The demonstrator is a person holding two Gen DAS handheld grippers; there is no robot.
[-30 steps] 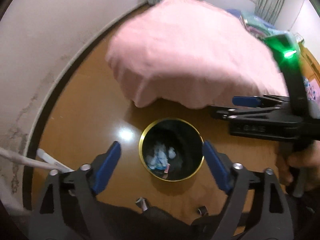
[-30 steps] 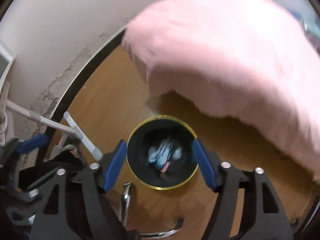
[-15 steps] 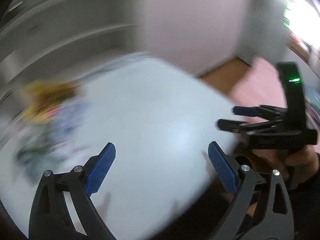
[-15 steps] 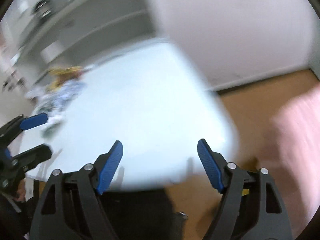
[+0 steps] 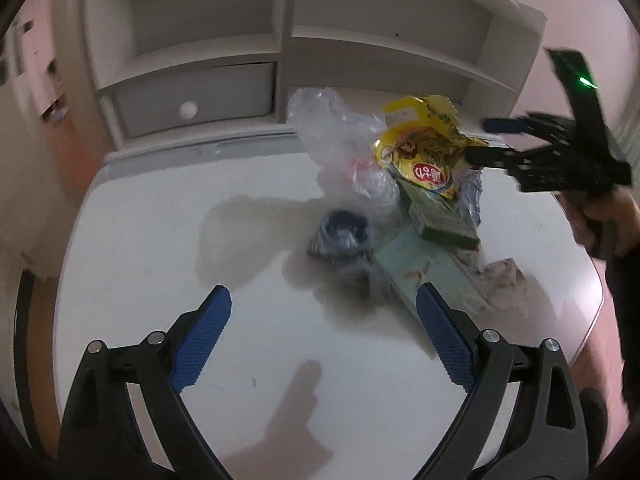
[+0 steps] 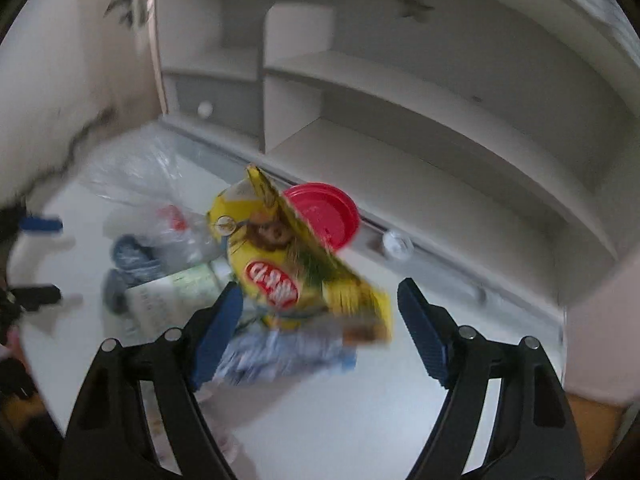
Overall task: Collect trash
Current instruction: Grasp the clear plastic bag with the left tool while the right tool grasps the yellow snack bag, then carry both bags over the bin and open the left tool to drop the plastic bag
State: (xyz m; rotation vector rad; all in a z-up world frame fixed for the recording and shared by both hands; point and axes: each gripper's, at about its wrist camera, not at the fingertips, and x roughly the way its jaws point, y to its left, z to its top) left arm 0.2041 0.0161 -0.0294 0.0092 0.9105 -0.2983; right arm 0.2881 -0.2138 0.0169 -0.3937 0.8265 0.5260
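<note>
Left wrist: yellow snack bag (image 5: pixel 424 148) atop trash on white table (image 5: pixel 160 240).

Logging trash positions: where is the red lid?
Only the right wrist view shows the red lid: on the white table, behind the yellow snack bag, near the shelf unit.

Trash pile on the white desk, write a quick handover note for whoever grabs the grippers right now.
Left gripper: open, empty, over the desk short of the pile.
Right gripper: open, empty, close in front of the yellow snack bag.
Pile: clear plastic bag, blue cup, green box, red lid behind the yellow bag.
Done: nothing held.
Left: grab each piece and bin it; no bin in view.
</note>
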